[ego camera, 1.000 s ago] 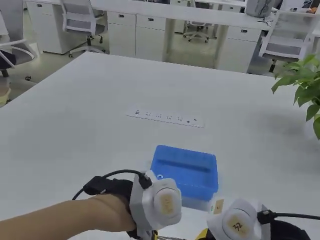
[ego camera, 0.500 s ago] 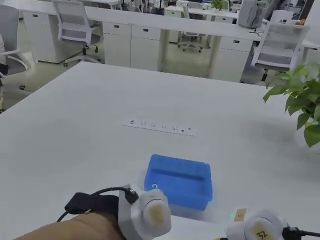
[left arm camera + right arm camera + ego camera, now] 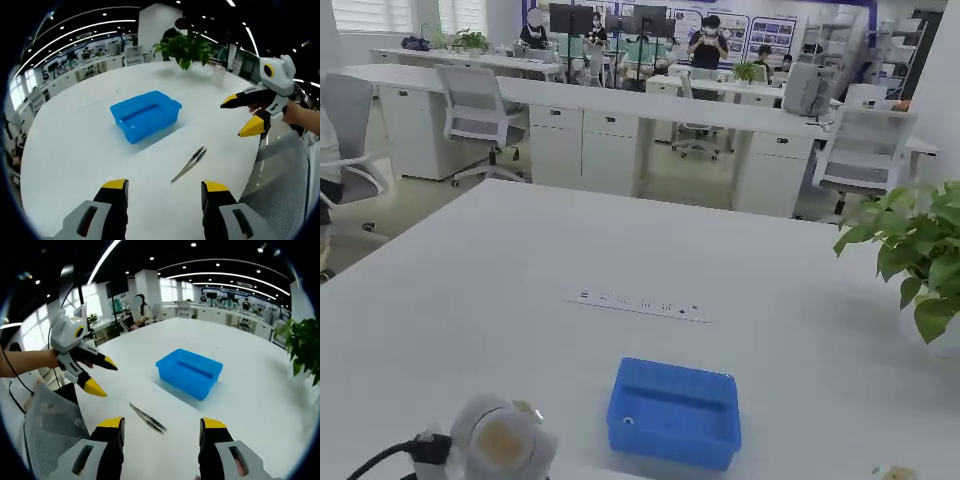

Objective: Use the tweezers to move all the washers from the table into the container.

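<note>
Slim metal tweezers (image 3: 189,164) are seen lying on the white table (image 3: 75,150), low and centre in the left gripper view, near the blue rectangular plastic container (image 3: 150,127). The left gripper (image 3: 165,186) and right gripper (image 3: 162,424) are held spread, with nothing grasped.

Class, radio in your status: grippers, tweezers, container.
Left gripper open, right gripper open, both empty. Tweezers lie on table, apart from blue container. Nothing blocking them.
</note>
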A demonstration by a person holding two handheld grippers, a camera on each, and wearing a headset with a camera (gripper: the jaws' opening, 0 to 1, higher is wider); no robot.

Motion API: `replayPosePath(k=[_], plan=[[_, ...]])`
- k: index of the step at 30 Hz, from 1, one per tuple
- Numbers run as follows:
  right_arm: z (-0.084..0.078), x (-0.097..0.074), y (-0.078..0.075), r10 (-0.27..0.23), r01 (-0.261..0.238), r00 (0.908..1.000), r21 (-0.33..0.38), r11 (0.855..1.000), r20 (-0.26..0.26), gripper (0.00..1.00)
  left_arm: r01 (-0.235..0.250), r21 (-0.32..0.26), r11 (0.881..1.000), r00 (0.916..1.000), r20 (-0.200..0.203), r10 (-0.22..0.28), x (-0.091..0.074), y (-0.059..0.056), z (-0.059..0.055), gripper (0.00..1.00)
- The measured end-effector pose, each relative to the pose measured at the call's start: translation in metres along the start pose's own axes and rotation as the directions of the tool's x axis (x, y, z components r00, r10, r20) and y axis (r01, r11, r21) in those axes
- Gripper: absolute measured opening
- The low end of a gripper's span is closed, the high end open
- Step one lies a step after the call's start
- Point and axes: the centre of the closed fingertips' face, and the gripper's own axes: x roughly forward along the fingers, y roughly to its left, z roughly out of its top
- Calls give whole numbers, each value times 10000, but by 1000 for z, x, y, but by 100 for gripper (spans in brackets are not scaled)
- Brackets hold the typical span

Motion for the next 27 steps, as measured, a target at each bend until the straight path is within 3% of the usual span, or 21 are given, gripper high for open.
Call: replayPosePath(k=[4, 8, 13, 19, 24, 27], plan=[[2, -16, 2, -449, 445, 9986, 139, 9989, 286, 71, -541, -637, 9965, 9970, 512, 574, -21, 4, -2, 68], [-4, -27, 6, -782, 778, 9959, 103, 9969, 446, 76, -661, -1393, 9880, 9906, 1096, 818, -37, -2, -4, 75], [-16, -38, 7, -1299, 1296, 9906, 96, 9915, 439, 84, -1436, -1476, 9786, 9779, 1308, 1632, -51, -2, -11, 84], [-25, -51, 10, -1684, 1655, 9838, 496, 9850, 617, 95, -1914, -1534, 9695, 9678, 1351, 2125, -65, -10, -20, 98], [-28, -61, 11, -2023, 1986, 9768, 565, 9785, 705, 99, -2345, -1648, 9580, 9563, 1377, 2578, -76, -9, -24, 99], [-29, -66, 10, -2142, 2085, 9739, 774, 9750, 749, 99, -2351, -1722, 9566, 9556, 1389, 2598, -79, -12, -27, 99]])
